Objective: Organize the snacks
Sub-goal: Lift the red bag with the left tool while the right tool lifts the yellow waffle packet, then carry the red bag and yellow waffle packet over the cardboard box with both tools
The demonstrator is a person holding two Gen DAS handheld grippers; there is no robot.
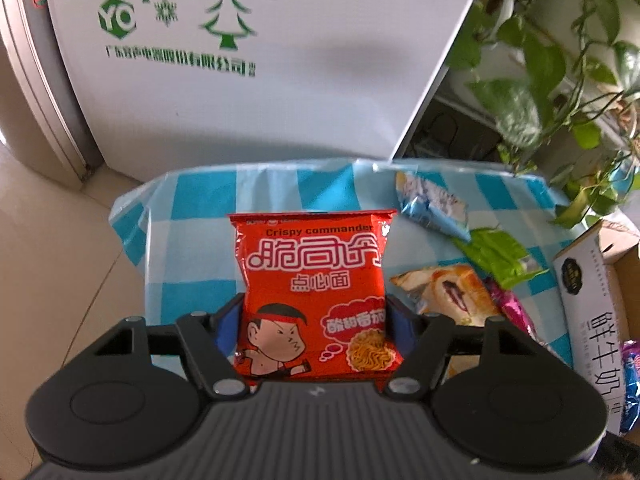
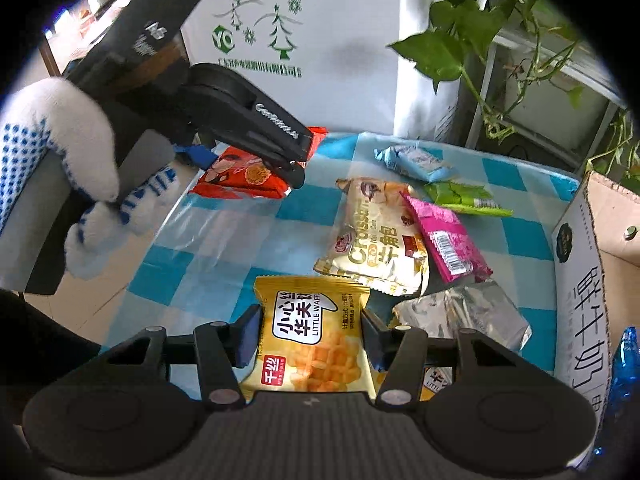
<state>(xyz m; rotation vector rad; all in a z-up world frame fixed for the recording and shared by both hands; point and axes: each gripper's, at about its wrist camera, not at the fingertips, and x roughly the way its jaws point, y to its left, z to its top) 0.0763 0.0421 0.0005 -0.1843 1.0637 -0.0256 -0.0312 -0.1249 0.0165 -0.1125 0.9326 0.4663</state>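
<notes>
The red noodle packet (image 1: 316,300) was clamped between the left gripper (image 1: 316,320) jaws; the yellow waffle packet (image 2: 312,336) was held between the right gripper (image 2: 310,338) jaws above the counter (image 2: 224,256).

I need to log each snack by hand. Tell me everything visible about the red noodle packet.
The red noodle packet is a glossy orange-red foil-like bag printed "Crispy commander", with a headbanded cartoon boy and a noodle picture. It is sealed, puffy, clamped at both sides by the left hand-held gripper, above the left part of the blue checked tablecloth.
</notes>
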